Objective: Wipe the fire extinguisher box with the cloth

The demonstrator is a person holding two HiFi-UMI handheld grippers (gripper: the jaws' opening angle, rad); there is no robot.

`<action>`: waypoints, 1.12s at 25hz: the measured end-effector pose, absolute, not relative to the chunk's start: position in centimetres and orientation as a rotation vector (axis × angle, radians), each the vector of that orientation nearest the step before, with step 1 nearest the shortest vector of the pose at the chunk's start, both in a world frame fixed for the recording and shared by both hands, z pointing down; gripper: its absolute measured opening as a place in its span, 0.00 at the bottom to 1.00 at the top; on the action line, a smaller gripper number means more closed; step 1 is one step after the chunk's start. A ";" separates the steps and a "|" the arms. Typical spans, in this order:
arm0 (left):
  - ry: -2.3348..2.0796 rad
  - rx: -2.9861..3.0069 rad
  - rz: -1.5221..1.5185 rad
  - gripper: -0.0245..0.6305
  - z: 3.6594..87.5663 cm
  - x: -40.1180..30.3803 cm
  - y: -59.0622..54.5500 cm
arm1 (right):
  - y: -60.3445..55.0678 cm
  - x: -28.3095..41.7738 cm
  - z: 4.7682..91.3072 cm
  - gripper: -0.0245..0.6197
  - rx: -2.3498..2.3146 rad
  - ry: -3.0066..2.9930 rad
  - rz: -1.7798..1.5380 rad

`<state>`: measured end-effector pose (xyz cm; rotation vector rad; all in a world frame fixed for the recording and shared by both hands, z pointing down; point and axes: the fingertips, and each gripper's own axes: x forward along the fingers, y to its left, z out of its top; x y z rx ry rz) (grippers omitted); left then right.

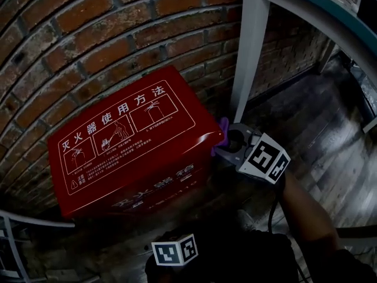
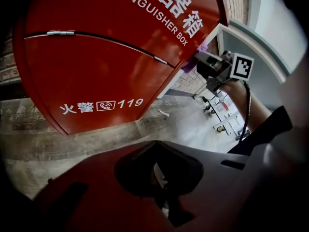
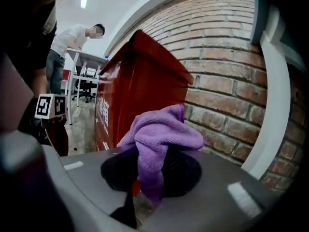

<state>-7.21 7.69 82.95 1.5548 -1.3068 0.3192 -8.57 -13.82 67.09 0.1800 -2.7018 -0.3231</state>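
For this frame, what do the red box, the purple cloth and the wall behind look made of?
Fire extinguisher box: likely painted sheet metal, glossy red; it shows sheen, a thin hinged door seam and printed white lettering. Cloth: soft terry or microfibre, judging by its fuzzy looped pile and limp folds. Wall: rough matte brick with mortar joints.

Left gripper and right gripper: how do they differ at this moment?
The right gripper's jaws are clamped on the purple cloth; the left gripper's jaws are shut with nothing between them. The right gripper is at the right end of the fire extinguisher box, while the left gripper is held back, facing its front. Both carry a marker cube.
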 end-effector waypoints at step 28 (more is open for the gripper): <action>-1.545 1.552 0.163 0.05 75.3 -12.2 6.4 | -6.5 -2.5 61.1 0.18 0.329 -2.997 0.185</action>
